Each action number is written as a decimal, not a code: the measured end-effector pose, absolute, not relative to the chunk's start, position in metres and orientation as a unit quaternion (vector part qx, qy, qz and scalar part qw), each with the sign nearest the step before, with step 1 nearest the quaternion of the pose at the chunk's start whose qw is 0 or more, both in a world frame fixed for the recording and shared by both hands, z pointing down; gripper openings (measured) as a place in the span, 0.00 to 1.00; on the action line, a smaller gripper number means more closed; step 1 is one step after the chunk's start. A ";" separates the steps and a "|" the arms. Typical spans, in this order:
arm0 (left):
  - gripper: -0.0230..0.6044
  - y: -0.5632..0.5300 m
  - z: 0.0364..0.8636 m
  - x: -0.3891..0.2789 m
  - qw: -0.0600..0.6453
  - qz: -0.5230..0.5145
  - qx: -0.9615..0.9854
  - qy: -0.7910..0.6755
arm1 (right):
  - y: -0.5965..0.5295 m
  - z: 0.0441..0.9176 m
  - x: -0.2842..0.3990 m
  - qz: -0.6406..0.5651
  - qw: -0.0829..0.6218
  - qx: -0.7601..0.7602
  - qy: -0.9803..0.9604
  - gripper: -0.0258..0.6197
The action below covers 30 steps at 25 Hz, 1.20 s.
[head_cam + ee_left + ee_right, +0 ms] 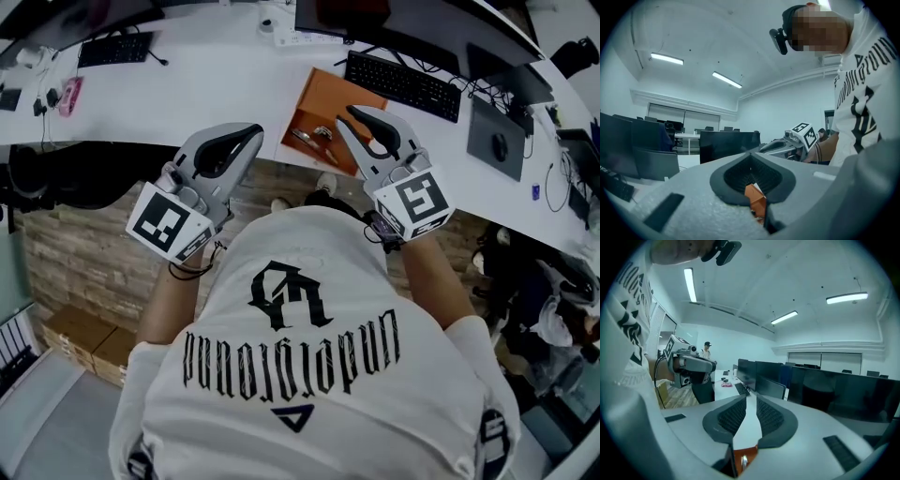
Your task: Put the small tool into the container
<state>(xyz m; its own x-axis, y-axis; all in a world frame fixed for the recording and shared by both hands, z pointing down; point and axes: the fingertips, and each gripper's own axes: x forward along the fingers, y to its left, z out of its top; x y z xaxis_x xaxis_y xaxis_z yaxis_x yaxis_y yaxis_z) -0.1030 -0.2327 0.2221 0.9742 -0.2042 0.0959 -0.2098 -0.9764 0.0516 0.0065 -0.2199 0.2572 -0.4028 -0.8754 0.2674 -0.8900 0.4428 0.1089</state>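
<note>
Two claws hover over the desk [225,84] edge by the orange tray [334,94]: left claw [253,134] closed and empty, right claw [354,115] slightly parted, holding nothing.

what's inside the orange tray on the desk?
The orange tray holds a few small metal pieces toward its near end; the rest of the visible floor looks bare. The right tool covers its near right corner, so anything there can't be seen.
</note>
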 end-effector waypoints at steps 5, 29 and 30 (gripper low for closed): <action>0.06 -0.239 0.211 -0.109 0.031 0.032 0.993 -0.106 | -0.223 0.229 0.006 -0.004 0.121 0.540 -0.833 0.09; 0.06 -0.200 0.233 -0.100 0.072 0.031 0.991 -0.107 | -0.151 0.238 0.046 0.012 0.128 0.578 -0.806 0.06; 0.06 -0.194 0.233 -0.094 0.074 0.030 0.991 -0.110 | -0.144 0.239 0.052 0.015 0.127 0.580 -0.805 0.06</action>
<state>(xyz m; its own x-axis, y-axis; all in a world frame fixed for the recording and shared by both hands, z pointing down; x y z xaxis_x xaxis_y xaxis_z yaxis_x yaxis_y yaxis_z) -0.0943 -0.1936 0.2330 0.9740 -0.2131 0.0765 -0.2221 -0.9648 0.1409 0.0520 -0.1435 0.2385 -0.2958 -0.9292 0.2216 -0.9367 0.3276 0.1236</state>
